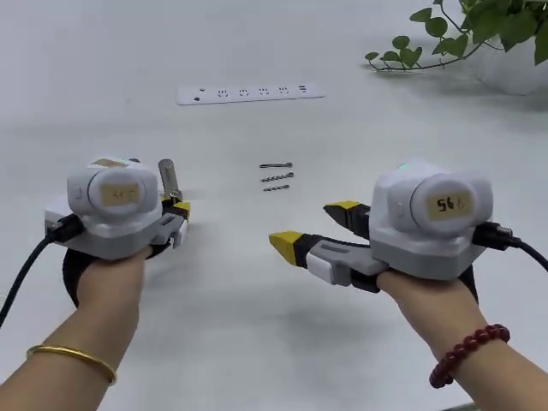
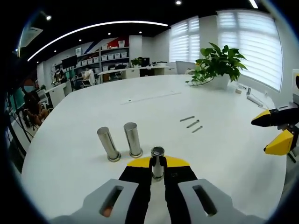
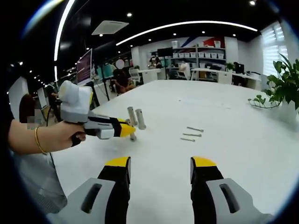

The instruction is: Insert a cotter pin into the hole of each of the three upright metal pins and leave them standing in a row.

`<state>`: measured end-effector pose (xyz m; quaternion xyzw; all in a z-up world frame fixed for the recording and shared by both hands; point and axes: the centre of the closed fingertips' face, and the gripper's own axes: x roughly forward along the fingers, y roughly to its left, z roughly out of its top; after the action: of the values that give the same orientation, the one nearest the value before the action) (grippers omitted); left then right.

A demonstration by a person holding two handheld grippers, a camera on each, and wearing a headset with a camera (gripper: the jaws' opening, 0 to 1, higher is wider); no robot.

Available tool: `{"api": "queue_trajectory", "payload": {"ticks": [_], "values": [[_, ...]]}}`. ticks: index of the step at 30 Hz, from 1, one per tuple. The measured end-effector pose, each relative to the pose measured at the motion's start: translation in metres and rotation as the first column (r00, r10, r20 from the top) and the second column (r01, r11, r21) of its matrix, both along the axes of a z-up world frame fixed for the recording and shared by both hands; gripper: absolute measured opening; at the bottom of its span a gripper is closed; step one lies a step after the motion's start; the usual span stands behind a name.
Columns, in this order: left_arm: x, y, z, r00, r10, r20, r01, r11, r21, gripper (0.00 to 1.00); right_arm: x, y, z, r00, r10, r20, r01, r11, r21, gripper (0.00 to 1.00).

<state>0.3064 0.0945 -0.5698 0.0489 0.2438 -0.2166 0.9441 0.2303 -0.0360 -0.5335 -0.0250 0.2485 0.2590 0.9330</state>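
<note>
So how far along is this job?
Done: nothing yet; the three cotter pins lie loose on the table. In hand: the left gripper has its jaws closed on one upright metal pin, while the right gripper is open and empty. Left: all three insertions, including the two other metal pins standing nearby.

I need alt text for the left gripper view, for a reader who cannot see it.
The left gripper is shut on an upright metal pin. Two more pins stand on the white table beyond it; three cotter pins lie to their right.
</note>
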Motion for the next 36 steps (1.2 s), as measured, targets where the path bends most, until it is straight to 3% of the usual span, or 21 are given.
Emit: {"api": "queue_trajectory", "payload": {"ticks": [8, 16, 23, 32, 36], "values": [[-0.002, -0.004, -0.006, 1.0, 0.023, -0.005, -0.023, 0.999, 0.021, 0.06, 0.0, 0.0, -0.005, 1.0, 0.017, 0.013, -0.016, 0.998, -0.058, 0.47], [-0.003, -0.008, -0.005, 1.0, 0.019, 0.014, -0.02, 0.999, 0.037, 0.06, -0.001, -0.002, -0.01, 1.0, 0.022, 0.002, -0.022, 0.998, -0.063, 0.47], [-0.001, -0.007, -0.005, 0.999, 0.017, 0.036, -0.019, 0.998, 0.057, 0.07, 0.003, -0.004, -0.005, 1.0, 0.02, 0.016, -0.019, 0.998, -0.053, 0.45], [-0.002, -0.012, -0.001, 0.999, -0.01, 0.037, 0.009, 1.0, 0.029, 0.22, 0.012, -0.007, -0.004, 0.996, 0.085, -0.015, -0.086, 0.988, -0.125, 0.44], [-0.007, -0.014, 0.002, 0.999, -0.041, 0.025, 0.041, 0.999, 0.006, 0.37, 0.023, -0.013, -0.003, 0.994, 0.109, -0.028, -0.112, 0.979, -0.17, 0.41]]}}
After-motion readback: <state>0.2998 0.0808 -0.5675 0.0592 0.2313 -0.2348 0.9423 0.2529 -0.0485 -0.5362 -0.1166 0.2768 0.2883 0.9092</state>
